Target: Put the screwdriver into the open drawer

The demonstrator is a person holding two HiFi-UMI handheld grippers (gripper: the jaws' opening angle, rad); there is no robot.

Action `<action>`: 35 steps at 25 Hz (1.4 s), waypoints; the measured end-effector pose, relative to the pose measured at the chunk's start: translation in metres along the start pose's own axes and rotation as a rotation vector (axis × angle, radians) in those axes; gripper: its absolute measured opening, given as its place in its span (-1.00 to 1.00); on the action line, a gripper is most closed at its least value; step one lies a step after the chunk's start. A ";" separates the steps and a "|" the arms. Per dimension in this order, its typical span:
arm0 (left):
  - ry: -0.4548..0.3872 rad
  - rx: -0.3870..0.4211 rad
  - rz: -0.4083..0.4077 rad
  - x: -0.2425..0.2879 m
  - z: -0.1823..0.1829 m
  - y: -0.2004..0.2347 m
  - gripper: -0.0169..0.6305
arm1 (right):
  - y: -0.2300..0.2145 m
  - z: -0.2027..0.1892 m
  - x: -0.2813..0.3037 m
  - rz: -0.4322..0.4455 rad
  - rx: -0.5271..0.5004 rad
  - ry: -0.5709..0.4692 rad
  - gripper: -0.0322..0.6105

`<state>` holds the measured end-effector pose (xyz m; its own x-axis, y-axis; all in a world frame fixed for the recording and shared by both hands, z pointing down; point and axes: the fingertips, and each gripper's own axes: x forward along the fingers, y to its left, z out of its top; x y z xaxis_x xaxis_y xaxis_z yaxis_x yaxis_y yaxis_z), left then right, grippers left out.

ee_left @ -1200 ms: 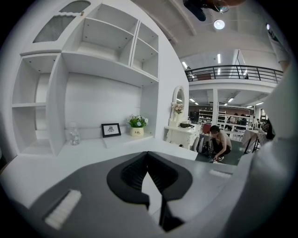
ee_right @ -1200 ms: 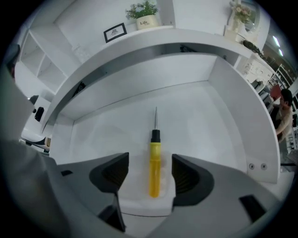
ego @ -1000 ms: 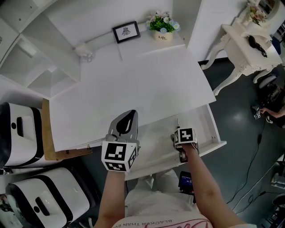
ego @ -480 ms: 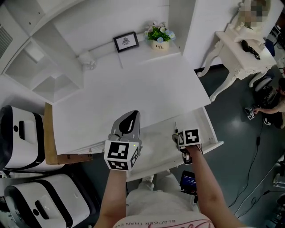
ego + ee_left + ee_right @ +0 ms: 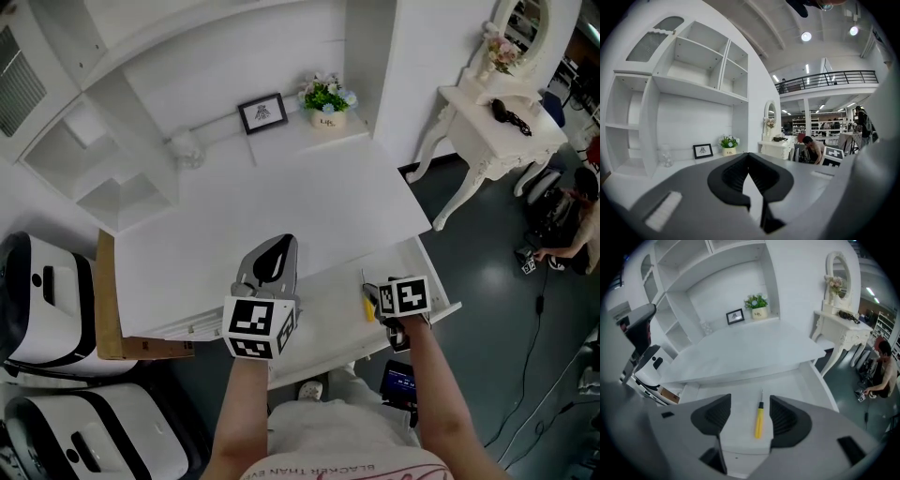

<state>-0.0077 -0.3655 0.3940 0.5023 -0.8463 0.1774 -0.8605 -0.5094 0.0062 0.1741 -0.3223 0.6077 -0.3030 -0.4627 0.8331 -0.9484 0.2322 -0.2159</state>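
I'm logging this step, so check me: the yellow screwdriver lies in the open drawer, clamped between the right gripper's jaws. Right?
Not clamped. The right gripper view shows the yellow screwdriver lying loose on the floor of the open drawer, below the right gripper, whose jaws stand apart, touch nothing, and have just been closing slightly.

Table (image 5: 281, 206) top and drawer (image 5: 328, 305) floor: white, smooth, matt, looks painted. Screwdriver (image 5: 759, 422): yellow handle, plastic look, slight sheen; black collar; thin bare-metal shaft. Right tongs (image 5: 750, 405): grey matt plastic shells, black ribbed pads (image 5: 714, 416), rubbery look. Left tongs (image 5: 748, 157): same build. Board (image 5: 105, 300) along the table's left edge: raw brown, wood or card, can't tell which. Floor (image 5: 487, 272): dark grey, glossy, shows light reflections.
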 end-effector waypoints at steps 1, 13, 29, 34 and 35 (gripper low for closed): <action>-0.007 0.000 -0.001 -0.001 0.002 -0.002 -0.92 | 0.000 0.004 -0.006 -0.004 -0.006 -0.019 -0.08; -0.100 0.055 -0.032 -0.004 0.049 -0.011 -0.92 | 0.005 0.066 -0.078 -0.109 -0.059 -0.265 -0.71; -0.184 0.104 -0.037 -0.017 0.094 -0.023 -0.92 | 0.038 0.125 -0.190 -0.111 -0.157 -0.582 -0.88; -0.224 0.130 -0.039 -0.021 0.112 -0.028 -0.92 | 0.046 0.142 -0.227 -0.099 -0.176 -0.680 -0.88; -0.231 0.133 -0.038 -0.022 0.115 -0.028 -0.92 | 0.047 0.145 -0.233 -0.089 -0.169 -0.697 -0.88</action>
<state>0.0153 -0.3503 0.2766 0.5533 -0.8315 -0.0497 -0.8295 -0.5447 -0.1233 0.1868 -0.3278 0.3295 -0.2682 -0.9110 0.3133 -0.9618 0.2715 -0.0337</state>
